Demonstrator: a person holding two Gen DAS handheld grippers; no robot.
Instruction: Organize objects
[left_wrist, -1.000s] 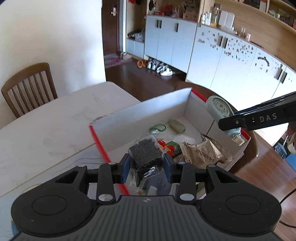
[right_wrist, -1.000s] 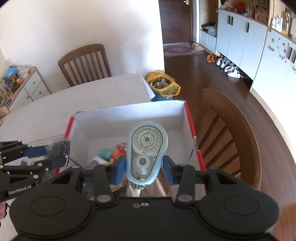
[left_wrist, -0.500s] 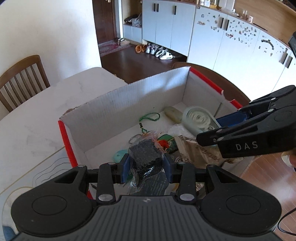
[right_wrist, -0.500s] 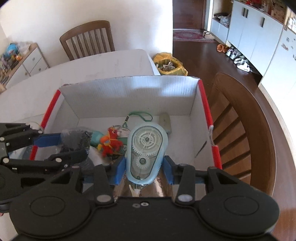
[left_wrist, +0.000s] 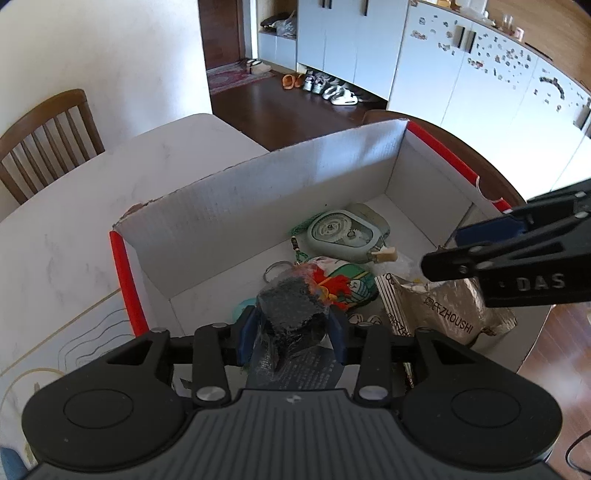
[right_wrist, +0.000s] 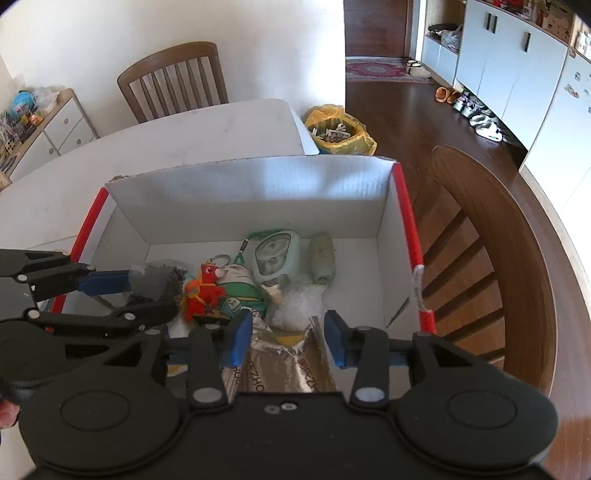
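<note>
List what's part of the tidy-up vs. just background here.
In play: cardboard box, black wrapped block in left gripper, green gear case, foil pouch, red plush charm.
Background: chair, yellow bin, shoes.

White letters "DAS" mark the right gripper (left_wrist: 439, 260) above the cardboard box (left_wrist: 280, 192); inside the box, a foil pouch (left_wrist: 447, 314) reads "ZHOUSHI".

tongs (right_wrist: 288, 339): black frames | blue pads | silver screws | "DAS" lettering
</note>
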